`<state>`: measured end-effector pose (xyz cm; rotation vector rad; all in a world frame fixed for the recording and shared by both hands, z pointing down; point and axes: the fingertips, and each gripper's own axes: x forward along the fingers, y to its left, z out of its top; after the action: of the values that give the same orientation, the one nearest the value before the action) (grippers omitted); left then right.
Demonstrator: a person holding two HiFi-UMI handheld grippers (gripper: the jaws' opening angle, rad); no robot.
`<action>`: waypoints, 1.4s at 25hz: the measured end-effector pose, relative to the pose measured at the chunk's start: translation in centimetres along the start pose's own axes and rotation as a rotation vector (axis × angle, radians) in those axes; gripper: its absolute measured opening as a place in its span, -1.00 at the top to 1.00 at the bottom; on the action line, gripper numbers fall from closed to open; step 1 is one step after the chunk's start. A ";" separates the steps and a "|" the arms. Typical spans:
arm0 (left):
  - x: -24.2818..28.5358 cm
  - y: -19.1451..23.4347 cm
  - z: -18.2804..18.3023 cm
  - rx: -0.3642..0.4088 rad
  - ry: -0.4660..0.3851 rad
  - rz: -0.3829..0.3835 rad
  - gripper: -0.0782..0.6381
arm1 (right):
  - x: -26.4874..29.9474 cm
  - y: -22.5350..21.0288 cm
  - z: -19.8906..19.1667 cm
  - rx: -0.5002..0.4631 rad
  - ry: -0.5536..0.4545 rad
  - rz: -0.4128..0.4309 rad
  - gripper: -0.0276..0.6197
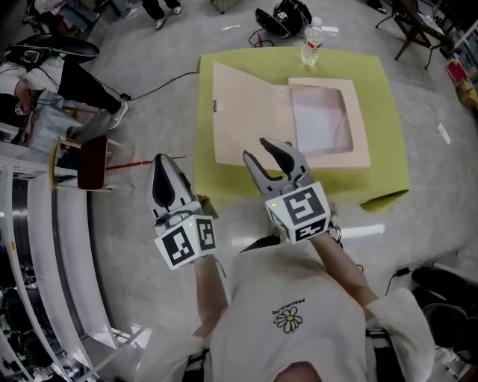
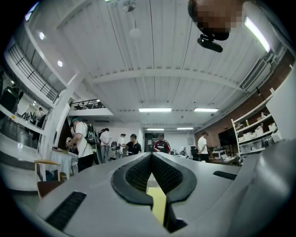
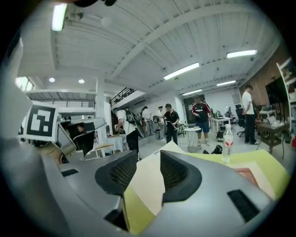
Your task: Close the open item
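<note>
A flat beige box lies open on the yellow-green table. Its plain panel is spread flat to the left, and its right half has a white rectangular window. My right gripper hovers over the box's front edge, open, with nothing between its pads. In the right gripper view the beige panel shows through the gap of the right gripper. My left gripper is held off the table's left front corner, above the floor. Its jaws are shut and empty in the left gripper view.
A water bottle stands at the table's far edge. A black bag and cables lie on the floor behind. A wooden chair with a dark red seat stands to the left. Several people stand far back in the room.
</note>
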<state>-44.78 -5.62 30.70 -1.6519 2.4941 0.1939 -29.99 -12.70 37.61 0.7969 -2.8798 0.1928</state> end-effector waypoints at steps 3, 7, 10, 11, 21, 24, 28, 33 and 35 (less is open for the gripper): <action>-0.9 1.6 -1.2 -0.023 0.025 0.014 0.74 | 2.2 3.8 -1.3 -0.087 0.036 0.060 0.49; -1.8 4.1 -2.2 -0.049 0.046 0.045 0.74 | 5.3 7.1 -4.6 -0.213 0.120 0.101 0.30; -2.3 5.3 -2.8 -0.051 0.055 0.061 0.74 | 6.9 7.0 -6.6 -0.356 0.158 0.035 0.30; -2.4 5.6 -3.0 -0.049 0.060 0.068 0.74 | 7.2 6.8 -7.0 -0.386 0.164 0.016 0.30; -1.9 6.2 -3.4 -0.041 0.074 0.080 0.74 | 6.7 4.5 -5.4 -0.369 0.095 -0.148 0.80; -1.2 5.5 -3.7 -0.057 0.076 0.066 0.74 | 4.9 2.5 -3.5 -0.336 0.051 -0.198 0.85; 0.2 2.5 -4.7 -0.070 0.088 -0.004 0.74 | 1.5 -1.2 -1.4 -0.265 -0.018 -0.278 0.87; 2.5 -4.3 -4.6 -0.080 0.072 -0.138 0.74 | -3.0 -5.9 -0.3 -0.157 -0.069 -0.368 0.87; 2.9 -7.5 -4.6 -0.079 0.065 -0.196 0.74 | -4.8 -7.4 -0.4 -0.136 -0.071 -0.386 0.87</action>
<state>-39.20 -12.03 34.40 -1.9506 2.3774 0.2218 -22.01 -16.50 37.77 1.3270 -2.6945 -0.0762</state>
